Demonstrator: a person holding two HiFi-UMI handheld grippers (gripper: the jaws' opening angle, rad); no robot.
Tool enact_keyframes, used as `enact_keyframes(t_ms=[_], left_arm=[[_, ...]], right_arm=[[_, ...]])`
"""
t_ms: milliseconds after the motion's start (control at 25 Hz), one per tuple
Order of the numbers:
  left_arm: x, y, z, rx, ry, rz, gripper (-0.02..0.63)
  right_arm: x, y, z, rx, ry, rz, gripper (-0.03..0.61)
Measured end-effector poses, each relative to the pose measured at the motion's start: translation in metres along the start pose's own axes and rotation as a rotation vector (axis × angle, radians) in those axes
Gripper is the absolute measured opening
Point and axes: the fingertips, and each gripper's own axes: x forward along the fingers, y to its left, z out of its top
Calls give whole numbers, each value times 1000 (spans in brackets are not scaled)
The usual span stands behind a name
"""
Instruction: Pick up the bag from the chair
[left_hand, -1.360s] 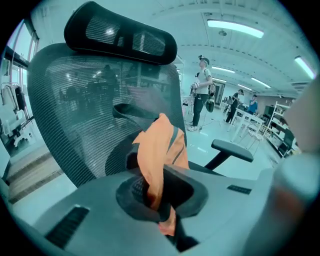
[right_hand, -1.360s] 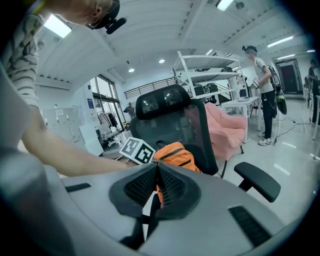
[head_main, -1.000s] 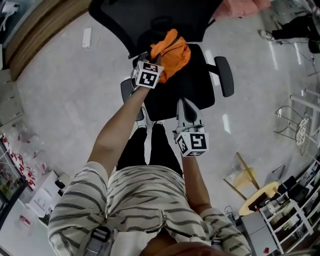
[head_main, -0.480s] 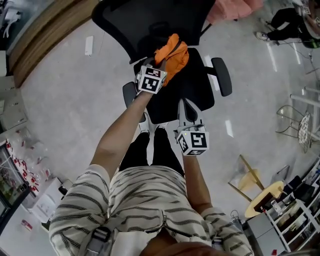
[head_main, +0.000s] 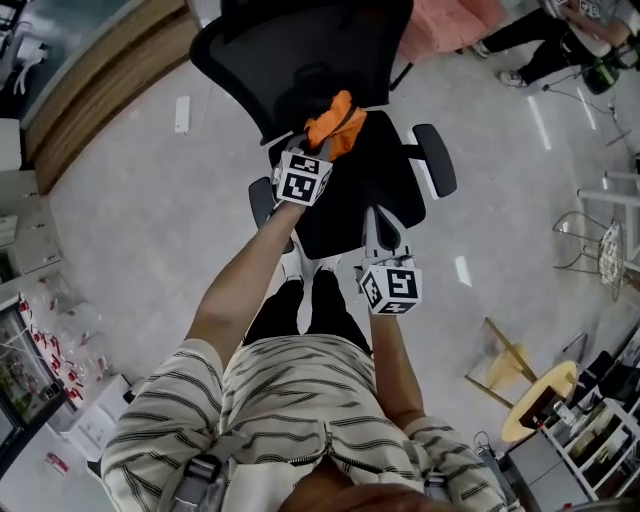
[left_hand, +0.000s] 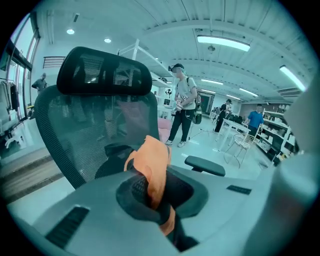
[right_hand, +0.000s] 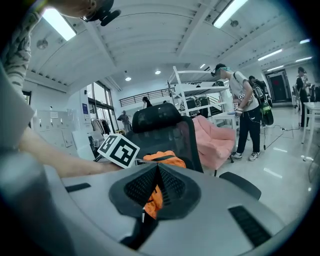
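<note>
One orange bag (head_main: 336, 120), one black chair (head_main: 365, 190), two tongs.
Left tongs (left_hand: 152, 186) pinching bag; right tongs (right_hand: 157, 176) pressed together, empty; pale glossy floor (head_main: 150, 220).

two grey two-jaw grippers, the left gripper (head_main: 306, 142) and the right gripper (head_main: 377, 214), each with one black-and-white marker cube (head_main: 392, 287); one orange fabric bag (head_main: 336, 122) between the left fingers; one black mesh office chair (head_main: 300, 50) beyond the fingers, with two armrests (head_main: 436, 160); one pink sofa (right_hand: 216, 136) past the right fingertips
</note>
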Motion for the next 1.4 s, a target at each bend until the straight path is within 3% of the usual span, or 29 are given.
enact_keyframes(t_ms=[1400], left_arm=[[-139, -35, 68, 4, -172, -6, 25]], right_arm=[[-32, 36, 70, -26, -116, 37, 17]])
